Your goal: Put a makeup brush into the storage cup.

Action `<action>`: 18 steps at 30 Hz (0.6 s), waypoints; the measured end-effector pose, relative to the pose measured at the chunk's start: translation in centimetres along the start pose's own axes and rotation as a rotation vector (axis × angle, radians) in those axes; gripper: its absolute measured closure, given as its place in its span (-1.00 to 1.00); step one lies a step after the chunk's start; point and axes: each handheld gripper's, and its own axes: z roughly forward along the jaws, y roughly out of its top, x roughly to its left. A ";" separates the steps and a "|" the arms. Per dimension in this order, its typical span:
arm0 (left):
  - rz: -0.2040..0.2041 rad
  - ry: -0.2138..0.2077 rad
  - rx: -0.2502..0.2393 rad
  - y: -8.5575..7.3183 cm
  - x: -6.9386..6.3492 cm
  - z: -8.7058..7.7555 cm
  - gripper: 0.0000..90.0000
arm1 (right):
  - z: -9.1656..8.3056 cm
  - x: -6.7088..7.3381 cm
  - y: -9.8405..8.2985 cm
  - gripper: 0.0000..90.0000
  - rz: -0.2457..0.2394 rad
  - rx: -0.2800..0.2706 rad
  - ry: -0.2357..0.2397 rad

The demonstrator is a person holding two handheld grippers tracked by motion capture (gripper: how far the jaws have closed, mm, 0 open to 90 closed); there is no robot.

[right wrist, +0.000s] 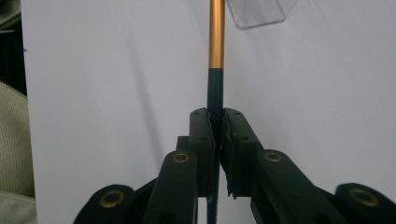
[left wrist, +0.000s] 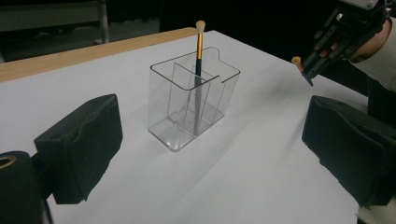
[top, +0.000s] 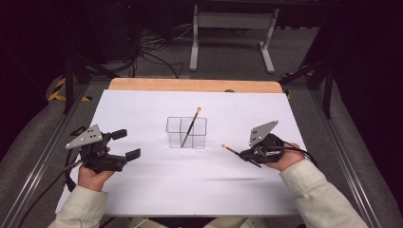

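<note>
Your brush (right wrist: pixel 216 84) is light, thin, stiff and slick, so keep pinching the dark handle just behind the gold band. Its long axis lies nearly level above the white table (top: pixel 142 190), tip toward the clear organizer (top: pixel 186 133). Your right gripper (top: pixel 248 155) is clamped tight on it; your left gripper (top: pixel 127 144) gapes wide, holding nothing.

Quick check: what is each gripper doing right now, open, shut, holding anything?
Left gripper: open, holding nothing.
Right gripper: shut on a makeup brush, gripping its dark handle above the white table cover.
</note>
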 end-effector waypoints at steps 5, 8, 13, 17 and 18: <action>-0.001 0.003 0.000 -0.1 0.1 0.0 -0.87 | -0.6 -0.2 0.1 0.85 0.019 -0.058 0.003; -0.002 0.003 -0.003 -0.1 0.1 0.0 -0.87 | -1.1 -0.1 0.2 0.85 0.034 -0.105 0.007; -0.001 0.003 -0.008 -0.1 0.0 0.0 -0.87 | -1.8 -0.1 0.4 0.85 0.060 -0.196 0.002; -0.002 0.004 -0.010 -0.1 0.1 -0.1 -0.87 | -2.3 -0.1 0.5 0.85 0.087 -0.281 -0.006; -0.002 0.003 -0.010 -0.1 0.1 -0.1 -0.87 | -2.4 -0.1 0.5 0.85 0.091 -0.300 -0.011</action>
